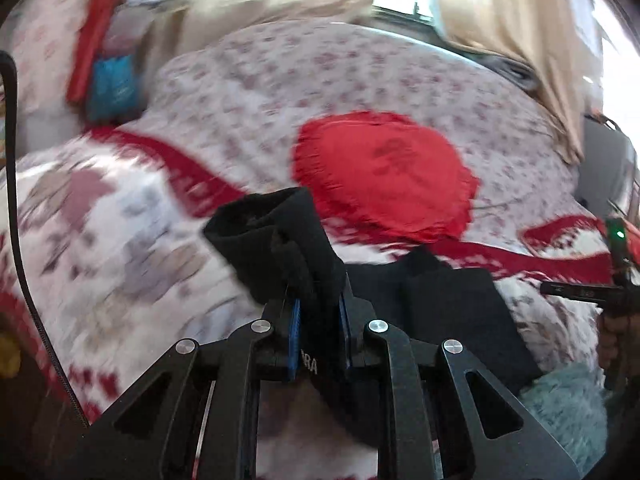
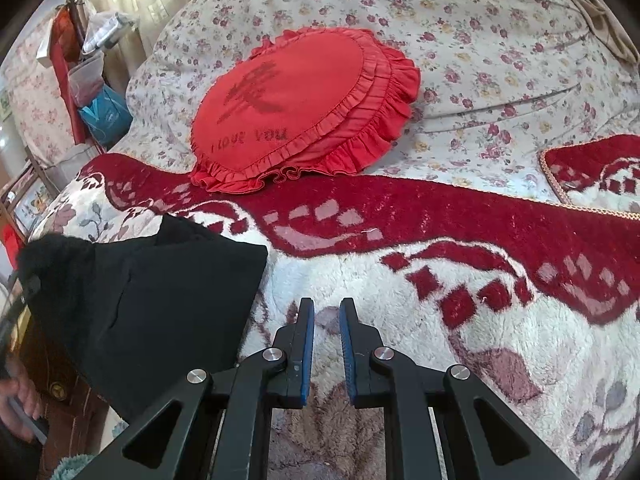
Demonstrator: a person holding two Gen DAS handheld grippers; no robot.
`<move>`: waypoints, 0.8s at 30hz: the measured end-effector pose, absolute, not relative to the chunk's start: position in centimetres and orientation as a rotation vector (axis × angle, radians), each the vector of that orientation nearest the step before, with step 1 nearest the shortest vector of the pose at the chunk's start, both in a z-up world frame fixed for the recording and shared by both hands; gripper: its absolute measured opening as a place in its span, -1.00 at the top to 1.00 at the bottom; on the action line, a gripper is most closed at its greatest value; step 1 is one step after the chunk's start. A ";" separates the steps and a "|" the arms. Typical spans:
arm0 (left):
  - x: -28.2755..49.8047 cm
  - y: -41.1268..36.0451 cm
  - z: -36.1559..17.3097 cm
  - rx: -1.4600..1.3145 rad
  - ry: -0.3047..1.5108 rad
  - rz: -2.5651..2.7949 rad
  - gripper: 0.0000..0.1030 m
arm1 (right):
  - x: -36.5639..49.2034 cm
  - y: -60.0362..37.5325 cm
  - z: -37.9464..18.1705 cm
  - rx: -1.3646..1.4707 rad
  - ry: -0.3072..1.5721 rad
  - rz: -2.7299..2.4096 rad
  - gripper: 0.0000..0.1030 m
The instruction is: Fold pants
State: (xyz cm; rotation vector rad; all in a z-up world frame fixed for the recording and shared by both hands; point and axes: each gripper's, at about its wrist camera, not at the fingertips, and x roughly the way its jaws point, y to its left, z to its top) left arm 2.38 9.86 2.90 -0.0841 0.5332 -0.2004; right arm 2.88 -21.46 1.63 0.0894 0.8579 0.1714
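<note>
The black pants (image 1: 280, 224) hang bunched from my left gripper (image 1: 319, 304), which is shut on a fold of the cloth; a flat black part (image 1: 452, 312) lies behind on the bed. The left wrist view is blurred. In the right wrist view the pants (image 2: 168, 300) rise as a dark sheet at the left, lifted off the blanket at their far-left end. My right gripper (image 2: 327, 308) hovers over the blanket to the right of the pants, its blue pads (image 2: 307, 344) close together with nothing between them.
A red and white fleece blanket (image 2: 440, 280) covers the near bed, with a floral sheet (image 2: 480, 40) beyond. A red frilled heart pillow (image 2: 304, 108) lies behind the pants. Bags (image 2: 106, 114) hang at the far left. A hand (image 2: 20, 400) shows at the lower left.
</note>
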 end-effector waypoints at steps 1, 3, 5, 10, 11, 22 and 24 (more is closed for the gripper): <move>2.8 8.4 3.4 -0.057 0.527 -0.249 0.73 | 2.9 -21.5 1.6 0.090 0.855 0.170 0.77; 3.1 5.7 3.9 -0.010 0.516 -0.330 0.73 | 2.8 -21.7 1.6 0.095 0.852 0.167 0.77; 2.9 3.0 4.4 0.043 0.502 -0.412 0.73 | 2.6 -22.0 1.7 0.101 0.849 0.160 0.77; 2.0 -3.3 4.7 0.160 0.498 -0.587 0.73 | 2.3 -22.5 2.1 0.109 0.842 0.156 0.77; 1.8 -4.9 4.3 0.212 0.510 -0.641 0.73 | 2.2 -22.5 2.1 0.110 0.842 0.156 0.77; 1.8 -8.3 0.2 0.399 0.633 -0.760 0.73 | 1.9 -23.0 2.3 0.112 0.843 0.153 0.77; 1.9 -8.6 -0.6 0.422 0.674 -0.784 0.71 | 1.9 -22.8 2.2 0.104 0.850 0.157 0.77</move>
